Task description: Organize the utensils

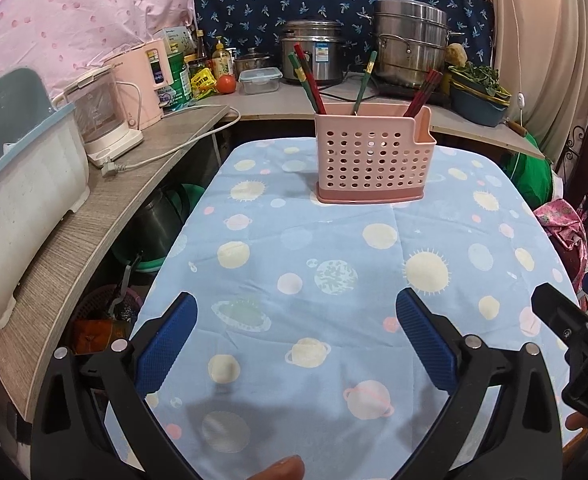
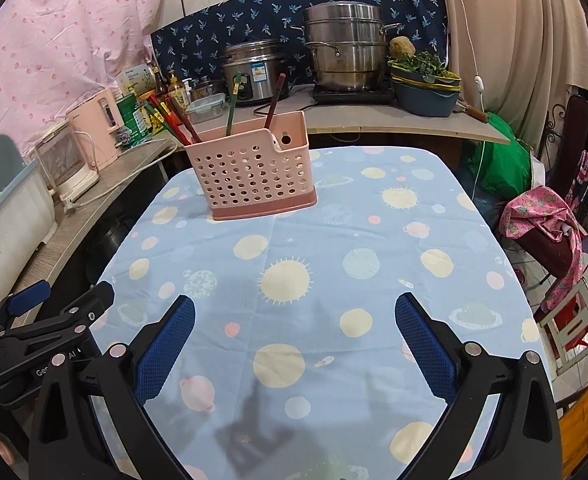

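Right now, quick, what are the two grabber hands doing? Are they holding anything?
Left gripper: open, holding nothing, above the blue tablecloth.
Right gripper: open wide, holding nothing.

Both wrist views look down-forward from the near table (image 1: 494, 240) edge, sharing the far pink holder (image 1: 374, 156).

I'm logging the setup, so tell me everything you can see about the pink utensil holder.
The pink utensil holder is perforated plastic with a darker pink base tray and a stepped rim, lower at one end. It stands upright on the planet-print tablecloth, toward the far edge. Red and green chopsticks lean inside. Nothing else touches it.
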Demonstrator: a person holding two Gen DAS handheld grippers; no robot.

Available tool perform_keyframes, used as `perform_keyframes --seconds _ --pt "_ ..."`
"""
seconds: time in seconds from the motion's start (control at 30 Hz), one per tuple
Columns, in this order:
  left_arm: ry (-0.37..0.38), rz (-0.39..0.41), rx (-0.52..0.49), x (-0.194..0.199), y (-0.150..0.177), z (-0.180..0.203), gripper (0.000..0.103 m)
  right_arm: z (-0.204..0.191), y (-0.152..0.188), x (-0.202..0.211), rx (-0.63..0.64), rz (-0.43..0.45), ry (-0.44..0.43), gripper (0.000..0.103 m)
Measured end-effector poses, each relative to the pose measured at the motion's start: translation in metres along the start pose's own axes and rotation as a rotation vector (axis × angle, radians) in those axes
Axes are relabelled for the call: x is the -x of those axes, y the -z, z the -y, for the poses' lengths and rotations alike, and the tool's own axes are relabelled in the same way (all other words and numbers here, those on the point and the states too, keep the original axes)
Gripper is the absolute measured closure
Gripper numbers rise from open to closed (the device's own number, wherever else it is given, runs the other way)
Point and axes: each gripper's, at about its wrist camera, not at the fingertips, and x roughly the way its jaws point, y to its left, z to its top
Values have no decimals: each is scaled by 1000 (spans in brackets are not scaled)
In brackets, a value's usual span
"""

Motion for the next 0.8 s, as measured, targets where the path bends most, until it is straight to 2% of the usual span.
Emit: perform_keyframes --seconds 0.33,0.8 --pt "-10 -3 -15 -10 -18 5 8 0 -14 -11 8 -14 4 6" --pt "-23 -24 -23 -22 -25 11 8 3 -24 -25 20 -34 6 6"
